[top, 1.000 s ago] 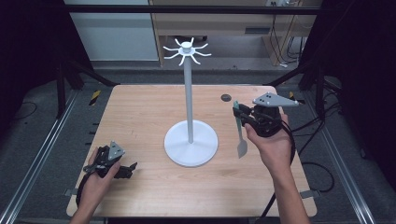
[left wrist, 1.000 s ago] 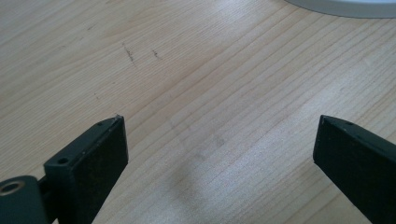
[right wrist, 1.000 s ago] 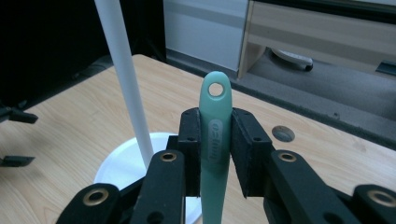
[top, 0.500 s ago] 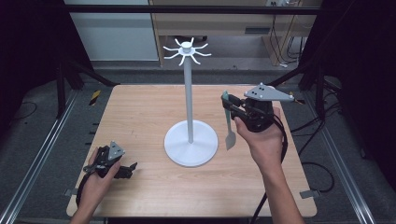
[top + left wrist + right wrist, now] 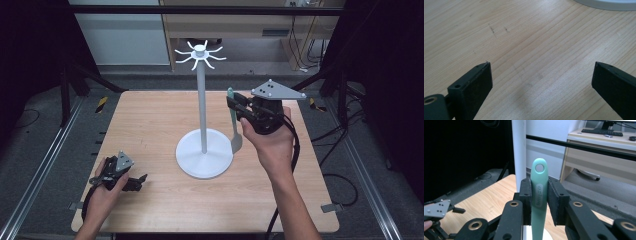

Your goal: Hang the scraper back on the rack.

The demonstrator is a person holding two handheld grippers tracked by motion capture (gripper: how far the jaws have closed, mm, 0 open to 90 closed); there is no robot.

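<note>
Spatula [image 5: 539, 192] sits clamped upright in my right hand-held gripper [image 5: 539, 197], hole end up beside the pole [image 5: 201, 107], so I should raise it and thread that hole onto a hook [image 5: 218, 58] above, while my left hand-held gripper [image 5: 541, 82] rests released on the bench [image 5: 150, 125].

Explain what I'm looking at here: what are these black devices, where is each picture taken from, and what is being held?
A person holds a hand-operated gripper in each hand; no robot arm. The high view looks down on a wooden table. On it stands a white stand with hooks on top. The right gripper is raised beside the pole, shut on a green utensil that hangs down. Its own camera view shows the jaws clamping the handle, which has a hanging hole. The left gripper rests low near the table's front left; its camera shows its jaws open over bare wood.
</note>
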